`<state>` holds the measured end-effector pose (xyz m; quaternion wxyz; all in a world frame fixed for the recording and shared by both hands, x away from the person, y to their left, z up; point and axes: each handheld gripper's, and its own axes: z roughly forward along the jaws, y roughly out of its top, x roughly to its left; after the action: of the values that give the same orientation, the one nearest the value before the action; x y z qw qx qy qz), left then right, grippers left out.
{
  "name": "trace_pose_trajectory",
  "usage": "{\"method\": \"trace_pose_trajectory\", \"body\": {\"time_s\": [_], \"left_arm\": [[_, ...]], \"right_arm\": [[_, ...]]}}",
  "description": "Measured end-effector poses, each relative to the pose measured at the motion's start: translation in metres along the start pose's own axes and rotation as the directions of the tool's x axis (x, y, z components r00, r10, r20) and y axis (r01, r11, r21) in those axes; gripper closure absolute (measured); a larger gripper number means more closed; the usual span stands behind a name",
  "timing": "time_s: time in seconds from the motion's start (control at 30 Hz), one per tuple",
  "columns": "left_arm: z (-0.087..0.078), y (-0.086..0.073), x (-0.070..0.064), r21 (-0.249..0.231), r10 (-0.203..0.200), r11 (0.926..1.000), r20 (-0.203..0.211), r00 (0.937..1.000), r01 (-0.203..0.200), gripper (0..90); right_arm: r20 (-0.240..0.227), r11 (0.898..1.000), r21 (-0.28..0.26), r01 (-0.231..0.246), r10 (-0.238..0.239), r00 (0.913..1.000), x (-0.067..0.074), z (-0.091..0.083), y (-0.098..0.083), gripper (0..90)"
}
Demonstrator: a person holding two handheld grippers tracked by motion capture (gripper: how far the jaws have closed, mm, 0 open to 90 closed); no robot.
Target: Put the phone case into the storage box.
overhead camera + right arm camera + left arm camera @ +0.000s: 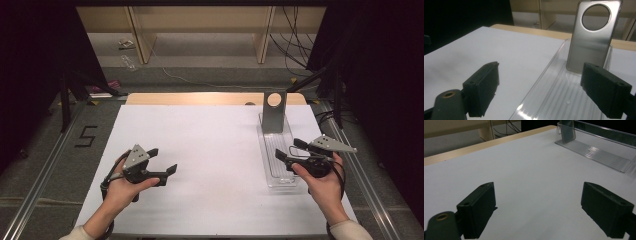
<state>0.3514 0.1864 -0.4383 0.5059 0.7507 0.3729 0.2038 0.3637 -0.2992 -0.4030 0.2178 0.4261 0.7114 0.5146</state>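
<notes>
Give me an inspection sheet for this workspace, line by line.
Surface: white table top, bare in the middle.
Job's things: grey phone case propped upright at the far end of the clear tray.
Clutter: nothing seen on the table.
Grippers: left gripper open, over bare table; right gripper open, over the tray's near end.
Cables: one trails from each gripper; more hang at the back right.
Surroundings: wooden shelving behind, dark curtains at both sides.

Lab or recording booth, not a home. Black curtains (30, 75) flank a desk (200, 150) under a white sheet; metal floor rails (47, 165) run along both sides, a taped "5" (86, 136) marks the floor (station number, perhaps), loose cables (295, 45) hang behind.
</notes>
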Motion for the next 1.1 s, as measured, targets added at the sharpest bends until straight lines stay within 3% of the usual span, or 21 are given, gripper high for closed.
{"method": "trace_pose_trajectory", "body": {"time_s": [1.1], "left_arm": [[0.0, 0.0, 0.0, -0.002, 0.006, 1.0, -0.002, 1.0, -0.006, 12.3]], "right_arm": [[-0.011, 1.0, -0.018, 0.019, -0.019, 0.9998, 0.005, -0.011, -0.014, 16.3]]}}
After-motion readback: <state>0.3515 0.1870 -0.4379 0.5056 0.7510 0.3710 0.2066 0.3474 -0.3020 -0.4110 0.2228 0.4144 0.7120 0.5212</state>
